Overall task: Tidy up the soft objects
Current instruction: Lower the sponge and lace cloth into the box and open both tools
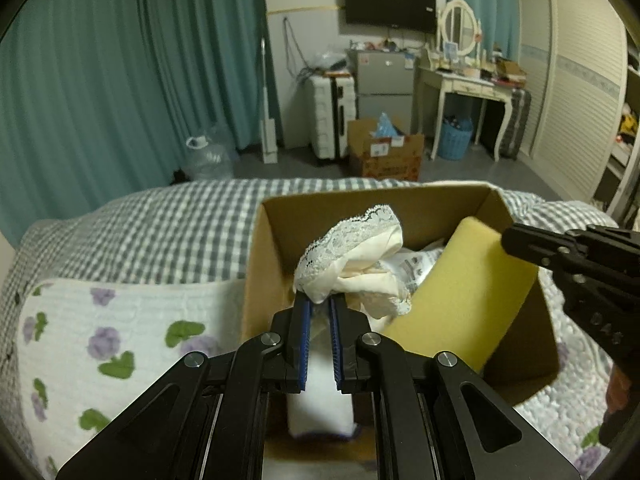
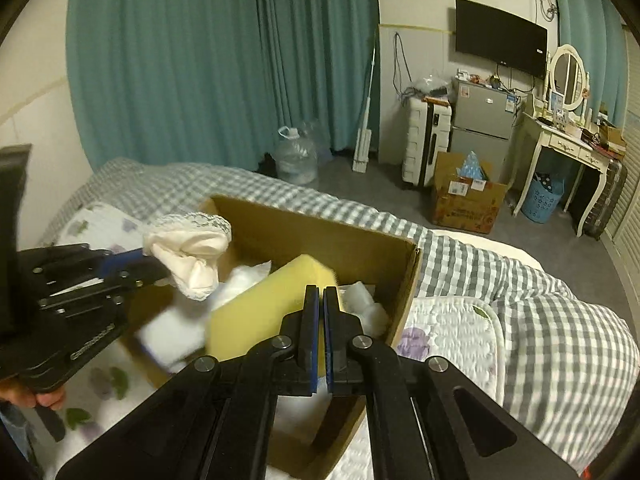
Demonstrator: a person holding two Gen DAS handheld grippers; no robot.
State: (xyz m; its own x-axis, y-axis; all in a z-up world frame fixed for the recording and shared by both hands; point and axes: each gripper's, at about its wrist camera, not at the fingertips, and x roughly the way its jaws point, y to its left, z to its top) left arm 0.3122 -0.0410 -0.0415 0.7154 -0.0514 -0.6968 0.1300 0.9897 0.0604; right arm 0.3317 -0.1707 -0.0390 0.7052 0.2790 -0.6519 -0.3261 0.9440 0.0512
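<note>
Currently, item by item, left to right. Floral quilt [image 1: 120, 320] on the bed, nothing of mine on it. Left hand-held gripper [image 1: 318, 304]: jaws narrow, pinching the bunched cream lace-trimmed cloth [image 1: 356, 256], which I hold up over the near-left part of the open cardboard box [image 1: 272, 240], apart from the contents below. Box contents: yellow foam sponge [image 1: 468, 292] leaning toward the right wall, white soft pieces [image 2: 168, 332] under and beside it. Right hand-held gripper [image 2: 321, 296]: jaws nearly together, seemingly empty, poised just above the sponge's edge.

Step in hand, as I judge it: dropping the cloth into the box. Next move calls for lowering over the free left space, then parting the jaws so the lace does not snag on the blue pads.

Left wrist view shows the grip on the cloth end-on. Right wrist view shows it side-on, hanging clear above the box, though blurred, plus the checked blanket [image 2: 540, 272] to the right.
</note>
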